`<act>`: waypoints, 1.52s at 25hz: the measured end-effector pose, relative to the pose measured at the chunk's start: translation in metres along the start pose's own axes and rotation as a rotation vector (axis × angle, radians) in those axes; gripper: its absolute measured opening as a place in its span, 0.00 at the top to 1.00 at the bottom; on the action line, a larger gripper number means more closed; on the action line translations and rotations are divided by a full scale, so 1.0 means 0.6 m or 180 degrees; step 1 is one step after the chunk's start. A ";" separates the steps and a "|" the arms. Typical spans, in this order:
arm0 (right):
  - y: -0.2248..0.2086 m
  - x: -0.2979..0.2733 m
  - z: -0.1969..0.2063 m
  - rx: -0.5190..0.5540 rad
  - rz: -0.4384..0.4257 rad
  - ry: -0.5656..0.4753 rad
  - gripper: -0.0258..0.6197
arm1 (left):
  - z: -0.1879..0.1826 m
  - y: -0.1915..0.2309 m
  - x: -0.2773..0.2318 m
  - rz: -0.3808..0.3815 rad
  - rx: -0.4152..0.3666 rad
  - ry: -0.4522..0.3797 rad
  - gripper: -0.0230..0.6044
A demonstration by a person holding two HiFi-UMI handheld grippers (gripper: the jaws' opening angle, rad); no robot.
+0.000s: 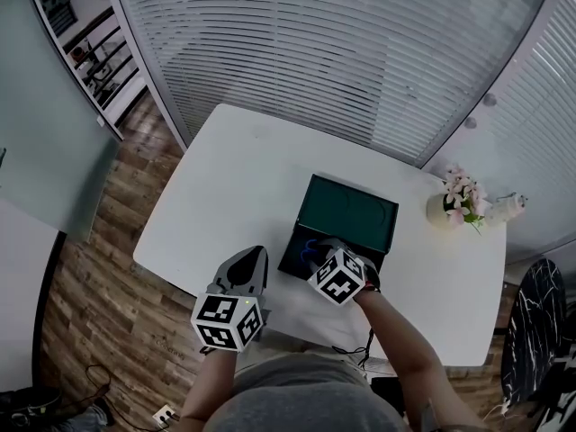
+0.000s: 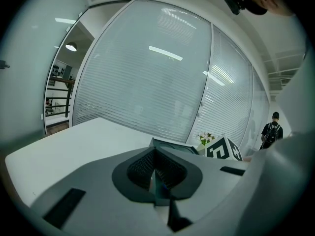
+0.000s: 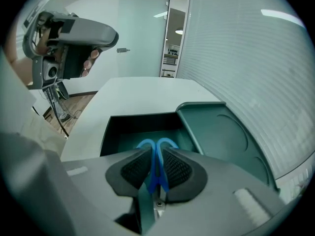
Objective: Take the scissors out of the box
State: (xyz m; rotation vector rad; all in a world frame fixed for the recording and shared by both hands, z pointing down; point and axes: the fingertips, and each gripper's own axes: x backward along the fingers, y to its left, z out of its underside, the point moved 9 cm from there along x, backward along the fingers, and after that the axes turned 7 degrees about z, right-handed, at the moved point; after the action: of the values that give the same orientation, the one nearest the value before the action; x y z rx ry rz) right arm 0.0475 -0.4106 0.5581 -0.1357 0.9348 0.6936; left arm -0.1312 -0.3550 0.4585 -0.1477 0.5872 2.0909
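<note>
In the head view the right forearm runs from the lower right up to the right gripper (image 1: pixel 315 248), which tilts steeply down into the near end of the open dark green box (image 1: pixel 346 210). The left gripper (image 1: pixel 252 255) hangs just left of the box over the white table (image 1: pixel 234 178), pointing up the frame, its jaws together on nothing.

In the right gripper view the jaws clamp the blue scissors (image 3: pixel 166 142) by the handles, above the box's inside. Their two loops point towards the top of the frame, with the long axis along the jaws. The blades are hidden.

Both cubes carry black-and-white square markers only.
</note>
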 end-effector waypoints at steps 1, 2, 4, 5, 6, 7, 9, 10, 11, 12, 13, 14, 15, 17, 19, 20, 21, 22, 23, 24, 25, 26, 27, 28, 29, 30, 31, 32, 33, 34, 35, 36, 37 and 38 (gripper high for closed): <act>-0.001 0.007 -0.001 -0.0008 0.0038 -0.0042 0.83 | 0.001 -0.004 0.002 0.0010 -0.0008 -0.0001 0.96; -0.001 0.015 -0.003 -0.0020 0.0079 -0.0090 0.83 | 0.002 -0.008 0.005 0.0020 -0.0015 -0.0003 0.96; -0.002 0.031 -0.007 -0.0053 0.0167 -0.0199 0.83 | 0.003 -0.015 0.009 0.0038 -0.0029 -0.0007 0.96; -0.003 0.039 -0.009 -0.0072 0.0210 -0.0253 0.83 | 0.004 -0.020 0.010 0.0046 -0.0037 -0.0007 0.95; -0.004 0.047 -0.009 -0.0092 0.0253 -0.0303 0.83 | 0.005 -0.025 0.012 0.0055 -0.0045 -0.0006 0.96; -0.003 0.055 -0.009 -0.0111 0.0296 -0.0348 0.83 | 0.007 -0.030 0.015 0.0066 -0.0055 -0.0005 0.95; -0.001 0.073 -0.008 -0.0153 0.0390 -0.0435 0.83 | 0.010 -0.041 0.024 0.0088 -0.0080 -0.0010 0.96; 0.001 0.083 -0.008 -0.0177 0.0443 -0.0484 0.83 | 0.011 -0.047 0.030 0.0095 -0.0091 -0.0017 0.95; 0.003 0.093 -0.008 -0.0204 0.0498 -0.0539 0.83 | 0.013 -0.052 0.037 0.0098 -0.0099 -0.0025 0.96; 0.005 0.102 -0.007 -0.0231 0.0554 -0.0597 0.83 | 0.015 -0.057 0.043 0.0098 -0.0106 -0.0033 0.96; 0.007 0.111 -0.006 -0.0255 0.0611 -0.0655 0.83 | 0.017 -0.062 0.048 0.0096 -0.0115 -0.0038 0.96; 0.008 0.120 -0.005 -0.0273 0.0665 -0.0713 0.83 | 0.019 -0.067 0.052 0.0094 -0.0126 -0.0041 0.96; 0.010 0.129 -0.004 -0.0285 0.0714 -0.0768 0.83 | 0.021 -0.071 0.056 0.0093 -0.0137 -0.0043 0.96; 0.015 0.145 -0.005 -0.0290 0.0800 -0.0869 0.83 | 0.026 -0.081 0.066 0.0092 -0.0150 -0.0055 0.96; 0.023 0.161 -0.006 -0.0292 0.0873 -0.0956 0.83 | 0.031 -0.091 0.080 0.0086 -0.0155 -0.0072 0.96; 0.027 0.169 -0.006 -0.0298 0.0906 -0.1001 0.83 | 0.033 -0.096 0.087 0.0081 -0.0158 -0.0080 0.95; 0.030 0.178 -0.006 -0.0309 0.0938 -0.1051 0.83 | 0.036 -0.102 0.093 0.0077 -0.0163 -0.0086 0.96; 0.034 0.187 -0.005 -0.0322 0.0973 -0.1104 0.83 | 0.038 -0.108 0.099 0.0072 -0.0169 -0.0093 0.96; 0.037 0.196 -0.004 -0.0334 0.1009 -0.1160 0.83 | 0.040 -0.113 0.105 0.0067 -0.0175 -0.0102 0.96; 0.040 0.206 -0.004 -0.0344 0.1047 -0.1218 0.83 | 0.042 -0.119 0.110 0.0062 -0.0182 -0.0114 0.95; 0.044 0.216 -0.004 -0.0353 0.1085 -0.1276 0.83 | 0.044 -0.124 0.117 0.0057 -0.0187 -0.0126 0.96; 0.048 0.226 -0.005 -0.0362 0.1119 -0.1333 0.83 | 0.046 -0.128 0.124 0.0051 -0.0192 -0.0138 0.96; 0.054 0.236 -0.006 -0.0371 0.1150 -0.1387 0.83 | 0.049 -0.132 0.131 0.0046 -0.0199 -0.0147 0.96; 0.061 0.245 -0.007 -0.0381 0.1178 -0.1435 0.83 | 0.052 -0.135 0.139 0.0041 -0.0207 -0.0154 0.96; 0.067 0.255 -0.007 -0.0389 0.1203 -0.1479 0.83 | 0.055 -0.139 0.146 0.0038 -0.0216 -0.0160 0.95; 0.073 0.264 -0.006 -0.0394 0.1229 -0.1525 0.83 | 0.059 -0.143 0.152 0.0038 -0.0224 -0.0165 0.96; 0.079 0.274 -0.005 -0.0396 0.1253 -0.1577 0.83 | 0.062 -0.147 0.157 0.0041 -0.0232 -0.0170 0.96; 0.085 0.284 -0.004 -0.0402 0.1277 -0.1629 0.84 | 0.066 -0.152 0.162 0.0046 -0.0241 -0.0175 0.96; 0.092 0.294 -0.002 -0.0415 0.1301 -0.1674 0.84 | 0.070 -0.156 0.168 0.0052 -0.0251 -0.0180 0.95; 0.100 0.305 -0.001 -0.0433 0.1325 -0.1712 0.83 | 0.074 -0.161 0.174 0.0057 -0.0261 -0.0188 0.96; 0.108 0.317 0.001 -0.0451 0.1350 -0.1748 0.83 | 0.078 -0.165 0.181 0.0061 -0.0268 -0.0200 0.95; 0.118 0.328 0.004 -0.0465 0.1373 -0.1786 0.83 | 0.082 -0.170 0.188 0.0063 -0.0272 -0.0215 0.95; 0.127 0.339 0.006 -0.0476 0.1394 -0.1825 0.83 | 0.087 -0.174 0.195 0.0063 -0.0274 -0.0233 0.96; 0.136 0.350 0.010 -0.0484 0.1411 -0.1860 0.83 | 0.091 -0.179 0.202 0.0062 -0.0275 -0.0248 0.95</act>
State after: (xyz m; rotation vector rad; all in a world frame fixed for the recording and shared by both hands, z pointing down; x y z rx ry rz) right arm 0.0857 -0.2424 0.4134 0.1431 0.3450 1.1389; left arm -0.1051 -0.1887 0.4297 -0.1096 0.4534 2.1318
